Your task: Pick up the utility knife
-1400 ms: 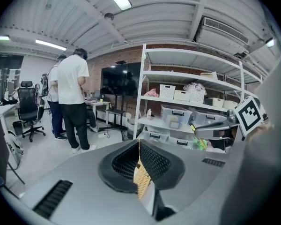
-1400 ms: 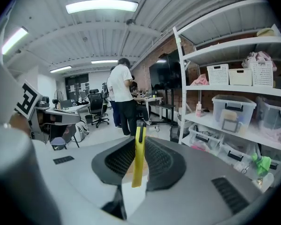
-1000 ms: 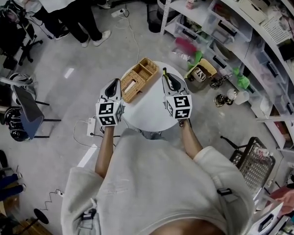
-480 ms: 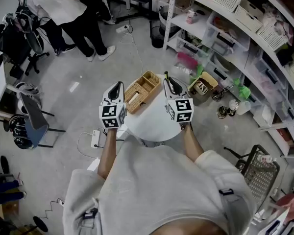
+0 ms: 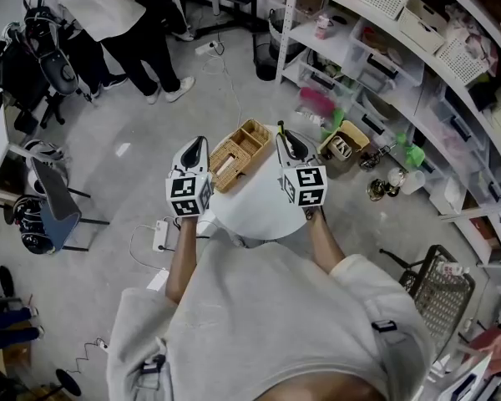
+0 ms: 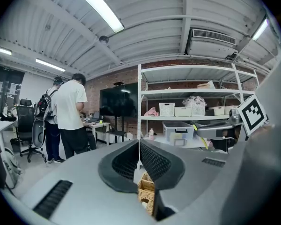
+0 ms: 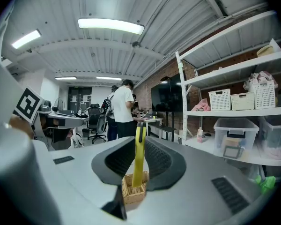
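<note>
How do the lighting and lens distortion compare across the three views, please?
Head view: even, soft light, faint shadows, shelving bowed by the wide lens. Left gripper view: fisheye with black corners, ceiling strip light blown out. Right gripper view: same fisheye, ceiling lamp glaring, utility knife close to the lens looms large.

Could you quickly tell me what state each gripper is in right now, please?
Left gripper: jaws closed, nothing between them.
Right gripper: jaws closed on the yellow knife.
</note>
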`<state>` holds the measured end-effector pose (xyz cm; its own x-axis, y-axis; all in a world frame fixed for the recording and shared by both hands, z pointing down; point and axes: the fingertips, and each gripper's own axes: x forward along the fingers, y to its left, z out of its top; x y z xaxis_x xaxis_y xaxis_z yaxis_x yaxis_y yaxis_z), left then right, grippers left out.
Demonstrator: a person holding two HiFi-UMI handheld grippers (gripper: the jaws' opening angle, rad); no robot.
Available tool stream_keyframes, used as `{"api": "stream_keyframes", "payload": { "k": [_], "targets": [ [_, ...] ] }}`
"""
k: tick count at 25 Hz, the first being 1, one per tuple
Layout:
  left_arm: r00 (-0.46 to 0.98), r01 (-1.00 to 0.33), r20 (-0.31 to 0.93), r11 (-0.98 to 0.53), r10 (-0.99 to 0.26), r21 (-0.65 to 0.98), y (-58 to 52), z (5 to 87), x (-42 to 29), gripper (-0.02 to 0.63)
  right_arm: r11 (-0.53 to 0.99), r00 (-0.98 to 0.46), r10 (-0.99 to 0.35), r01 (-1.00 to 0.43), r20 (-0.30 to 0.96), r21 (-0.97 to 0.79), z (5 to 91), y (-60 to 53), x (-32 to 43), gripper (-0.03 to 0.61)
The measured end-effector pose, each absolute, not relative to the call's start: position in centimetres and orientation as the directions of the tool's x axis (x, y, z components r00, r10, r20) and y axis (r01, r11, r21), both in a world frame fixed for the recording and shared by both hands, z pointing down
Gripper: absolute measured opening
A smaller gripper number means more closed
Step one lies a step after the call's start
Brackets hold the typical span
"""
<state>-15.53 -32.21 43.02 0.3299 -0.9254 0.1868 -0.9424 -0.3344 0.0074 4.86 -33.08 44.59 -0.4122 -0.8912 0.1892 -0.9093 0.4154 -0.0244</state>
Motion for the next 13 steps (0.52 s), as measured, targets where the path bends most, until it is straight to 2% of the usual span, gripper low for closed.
{"api": "stream_keyframes", "payload": {
  "k": [13],
  "targets": [
    [0.335, -0.940, 0.192, -0.340, -0.922, 0.010, -32.53, 43.71, -15.42, 0.023, 0.420, -0.415, -0.886, -0.907, 0.206, -0.022, 45.46, -33.18, 4.45, 0.080]
  ]
}}
